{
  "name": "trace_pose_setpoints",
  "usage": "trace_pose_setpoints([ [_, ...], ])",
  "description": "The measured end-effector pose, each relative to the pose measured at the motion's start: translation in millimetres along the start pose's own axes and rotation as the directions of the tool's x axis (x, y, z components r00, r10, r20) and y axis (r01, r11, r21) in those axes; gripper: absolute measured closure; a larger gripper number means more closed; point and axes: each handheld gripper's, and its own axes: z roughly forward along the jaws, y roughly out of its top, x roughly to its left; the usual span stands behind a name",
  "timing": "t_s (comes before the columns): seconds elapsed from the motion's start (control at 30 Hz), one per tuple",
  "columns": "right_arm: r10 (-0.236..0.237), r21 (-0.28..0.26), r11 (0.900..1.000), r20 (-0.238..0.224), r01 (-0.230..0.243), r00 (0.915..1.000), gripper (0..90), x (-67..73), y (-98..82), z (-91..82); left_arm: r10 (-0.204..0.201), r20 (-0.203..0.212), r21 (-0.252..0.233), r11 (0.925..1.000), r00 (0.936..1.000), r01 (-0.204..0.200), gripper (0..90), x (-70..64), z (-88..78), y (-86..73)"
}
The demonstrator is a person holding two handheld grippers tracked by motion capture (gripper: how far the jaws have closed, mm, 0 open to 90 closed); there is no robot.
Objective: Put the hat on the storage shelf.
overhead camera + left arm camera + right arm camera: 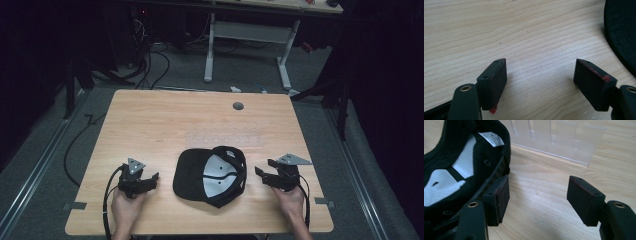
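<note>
High view: left tool [150,181] and right tool [264,176] both rest on the worktop [160,125], jaws spread, gripping nothing. Between them, near the front edge, lies a black cap [210,176], upturned, white lining showing.

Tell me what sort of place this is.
Probably a lab or workshop set up for recording: a wooden table ringed by dark curtains, loose cables on the floor, a second workbench behind, and a black cap.
</note>
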Motion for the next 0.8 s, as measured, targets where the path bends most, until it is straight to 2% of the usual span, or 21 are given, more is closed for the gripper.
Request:
trace_pose_setpoints([
  [0.33, -0.050, -0.036, 0.998, -0.044, 0.049, 0.9978, 33.4, 13.4, 20.2, -0.6, 0.000, -0.001, 0.000, 1.0000, 1.0000, 0.000, 26.9, -0.1, 0.0, -0.1],
  [0.8, -0.109, -0.033, 0.994, -0.091, 0.106, 0.9899, 31.4, 29.0, 41.6, 13.8, -0.001, -0.001, -0.001, 1.0000, 1.0000, 0.001, 26.9, -0.1, 0.0, -0.1],
])
